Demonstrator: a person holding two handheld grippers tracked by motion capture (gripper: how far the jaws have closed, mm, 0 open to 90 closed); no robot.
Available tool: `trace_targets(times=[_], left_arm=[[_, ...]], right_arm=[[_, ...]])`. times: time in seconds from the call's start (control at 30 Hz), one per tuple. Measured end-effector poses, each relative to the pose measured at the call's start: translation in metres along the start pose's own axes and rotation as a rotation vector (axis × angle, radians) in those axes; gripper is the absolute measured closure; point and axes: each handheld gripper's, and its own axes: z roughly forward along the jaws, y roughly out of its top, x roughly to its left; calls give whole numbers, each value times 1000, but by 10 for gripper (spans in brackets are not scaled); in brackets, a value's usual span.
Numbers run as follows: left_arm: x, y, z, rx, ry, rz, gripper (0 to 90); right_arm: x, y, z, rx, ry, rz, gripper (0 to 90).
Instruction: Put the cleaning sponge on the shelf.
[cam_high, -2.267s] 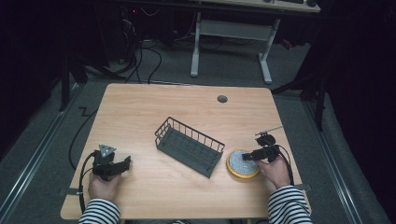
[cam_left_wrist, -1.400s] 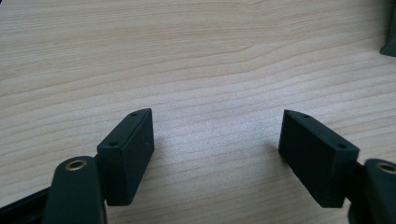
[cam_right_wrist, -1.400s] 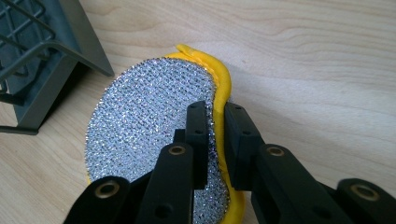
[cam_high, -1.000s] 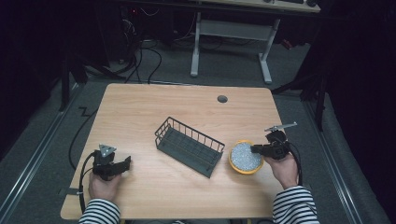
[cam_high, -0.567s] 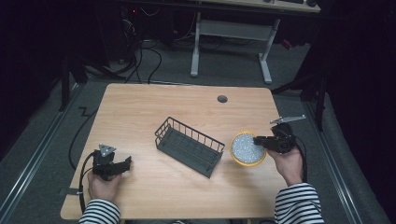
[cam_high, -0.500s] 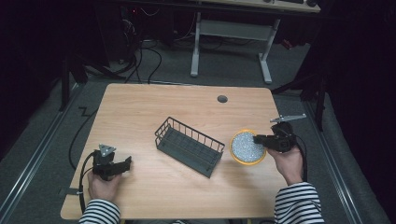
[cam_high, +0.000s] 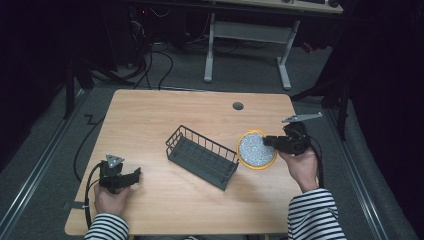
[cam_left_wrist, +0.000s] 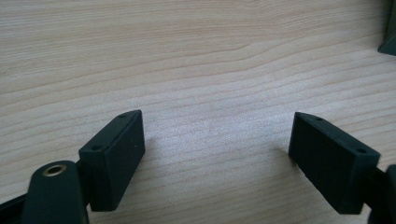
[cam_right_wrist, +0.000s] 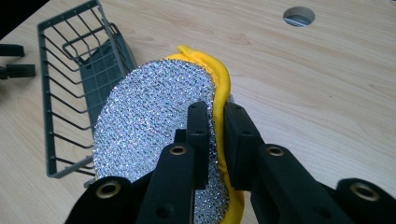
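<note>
Wooden table (cam_high: 165, 125) carries no legible brand, label or writing; the left gripper (cam_left_wrist: 217, 149) rests on it with jaws spread and nothing between them. Since the earlier frames, the right gripper (cam_right_wrist: 216, 130) has raised the round yellow-and-silver scouring pad (cam_right_wrist: 154, 121) off the table, pinching its edge between its jaws, on edge beside the wire basket (cam_high: 202, 156).

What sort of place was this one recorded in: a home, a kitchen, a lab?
Most likely a lab or recording workspace, not a home. A bare wooden desk with a cable hole stands on grey carpet, cables trail over the floor behind it, and another desk's metal frame stands in the dark background.
</note>
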Motion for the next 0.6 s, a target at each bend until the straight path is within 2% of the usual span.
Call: trace_targets(times=[0.4, 0.6], left_arm=[[0, 0, 0, -3, 6, -1, 197], [0, 0, 0, -2, 3, -4, 199]], right_arm=[[23, 23, 13, 0, 36, -51, 817], [37, 33, 27, 11, 49, -80, 816]])
